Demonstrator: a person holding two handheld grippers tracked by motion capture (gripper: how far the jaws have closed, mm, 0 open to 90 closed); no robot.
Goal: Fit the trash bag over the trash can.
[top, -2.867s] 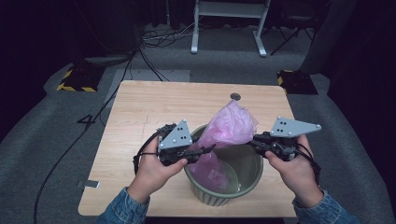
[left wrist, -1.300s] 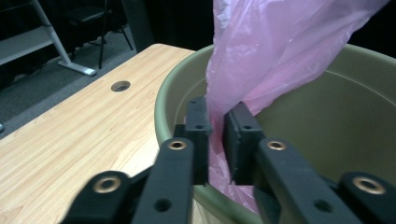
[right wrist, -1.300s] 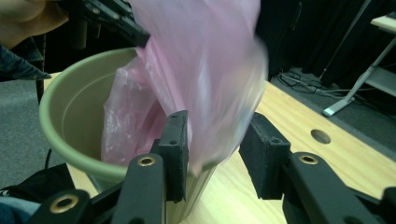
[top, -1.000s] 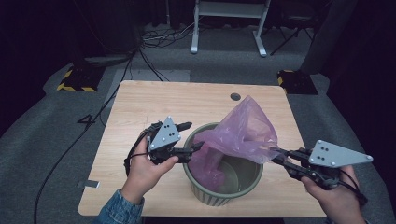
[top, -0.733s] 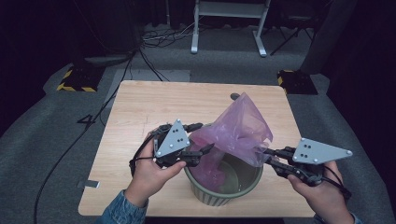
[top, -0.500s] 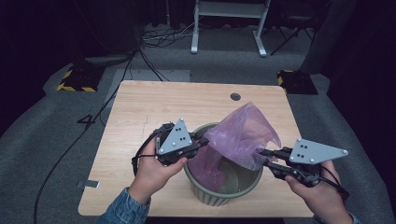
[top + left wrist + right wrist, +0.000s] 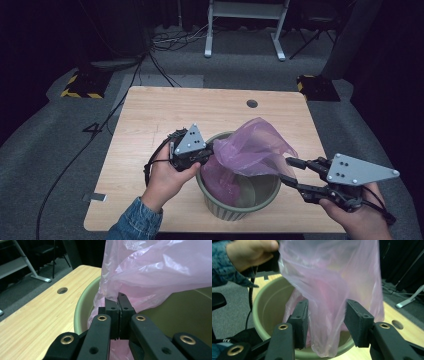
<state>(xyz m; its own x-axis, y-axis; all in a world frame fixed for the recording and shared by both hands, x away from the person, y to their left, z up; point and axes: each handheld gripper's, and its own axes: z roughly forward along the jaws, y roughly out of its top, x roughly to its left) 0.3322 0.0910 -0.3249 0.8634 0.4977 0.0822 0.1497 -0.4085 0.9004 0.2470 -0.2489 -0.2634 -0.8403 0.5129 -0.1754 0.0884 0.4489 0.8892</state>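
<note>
Our left hand-held gripper (image 7: 119, 305) pinches the pink bag (image 7: 252, 150) at the green bucket's (image 7: 235, 210) rim near the table's (image 7: 165, 115) front edge; our right hand-held gripper (image 7: 325, 322), just opening, straddles the bag loosely.

Tongs (image 7: 119, 302) clamped on pink bag (image 7: 160, 272)

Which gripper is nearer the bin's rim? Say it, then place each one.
Left. The left gripper sits right at the bin rim's near-left edge, shut on the pink bag. The right gripper hangs just outside the rim's right side, jaws apart around the bag.
</note>
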